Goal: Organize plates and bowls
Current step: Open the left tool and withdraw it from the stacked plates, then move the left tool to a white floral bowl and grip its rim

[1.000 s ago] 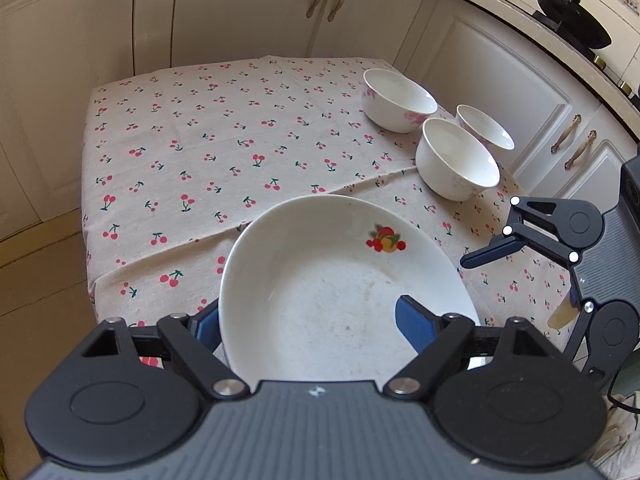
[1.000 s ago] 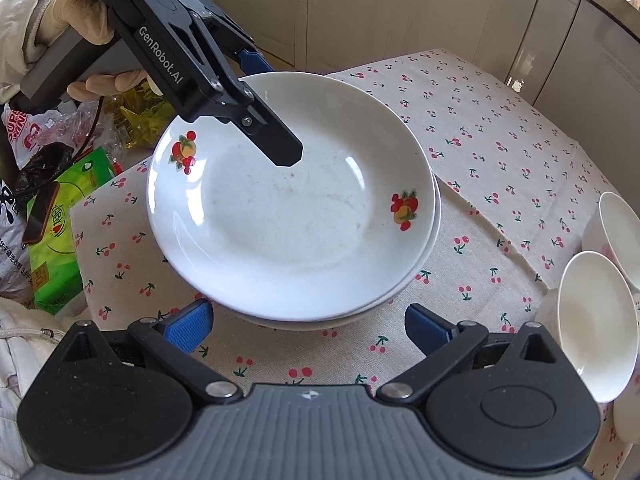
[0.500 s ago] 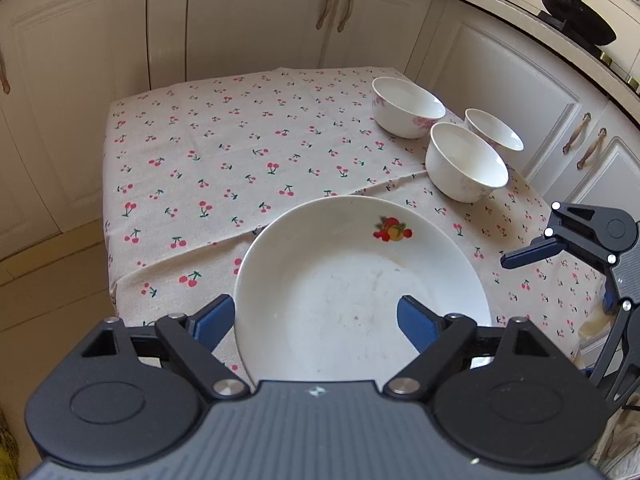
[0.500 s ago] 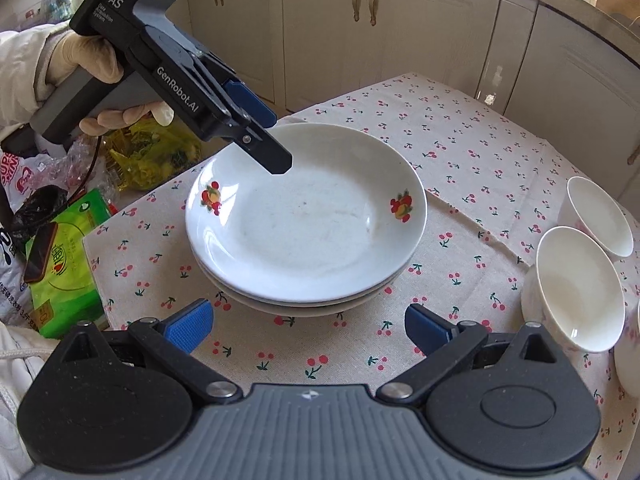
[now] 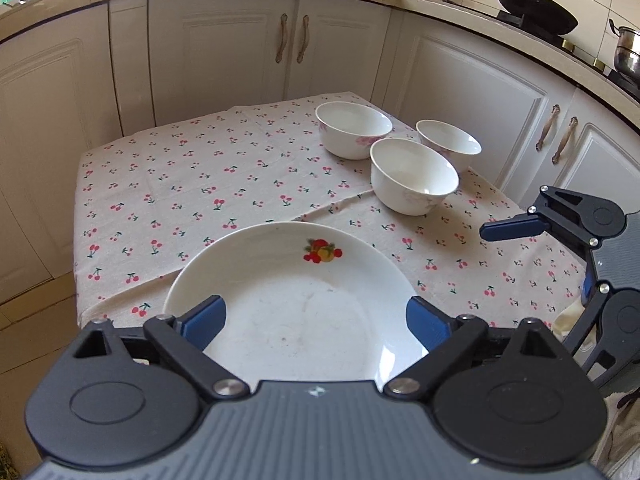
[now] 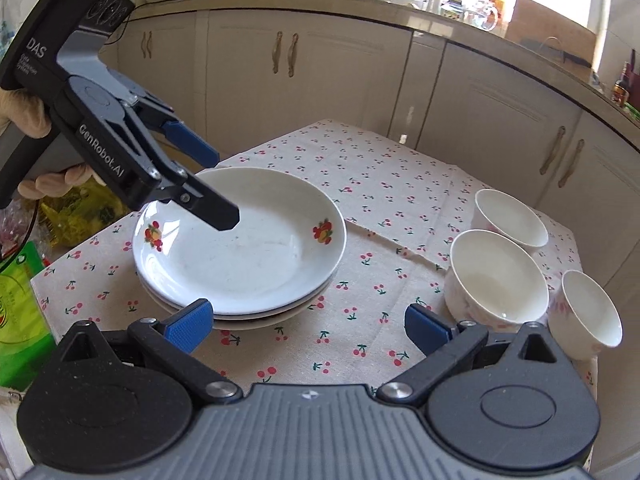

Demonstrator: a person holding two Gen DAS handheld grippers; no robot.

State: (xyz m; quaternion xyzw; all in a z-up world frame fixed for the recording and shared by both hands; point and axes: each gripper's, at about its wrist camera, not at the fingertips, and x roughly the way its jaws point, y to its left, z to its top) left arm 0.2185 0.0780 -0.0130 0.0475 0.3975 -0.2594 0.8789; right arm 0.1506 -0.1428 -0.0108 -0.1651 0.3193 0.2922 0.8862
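Left hand-held gripper (image 6: 214, 188): jaws have just been opening and are standing wide, blue ribbed pads (image 5: 204, 320) clear of everything, nothing gripped; it is hovering over the near rim of the plate stack (image 6: 240, 248). A gloved hand (image 6: 28, 120) is holding its grey handle.

Right hand-held gripper (image 6: 308, 328): jaws are standing apart, empty, with only tablecloth between the pads; the plate stack is lying just beyond its left pad.

Plate stack: glossy white glazed ceramic, shallow and round, at least two nested, top one (image 5: 296, 304) carrying small red-and-yellow fruit decals at the rim and faint specks in the well. It is sitting on the near left part of the tabletop (image 6: 384, 184).

Three bowls (image 6: 496, 280), (image 6: 510, 216), (image 6: 584, 308): white, deep, thin-walled, faint pink print on the outsides, upright, clustered close together at the right edge, well apart from the plates.

Tabletop: covered by beige woven cloth with a small cherry print, creased in a diagonal fold between plates and bowls.

Room: cream panelled cabinets (image 5: 288, 48) with bronze handles are wrapping around it under a counter; a black wok (image 5: 536, 12) and a steel pot (image 5: 628, 52) are sitting on the stove. Green packaging (image 6: 20, 300) is lying at the left.
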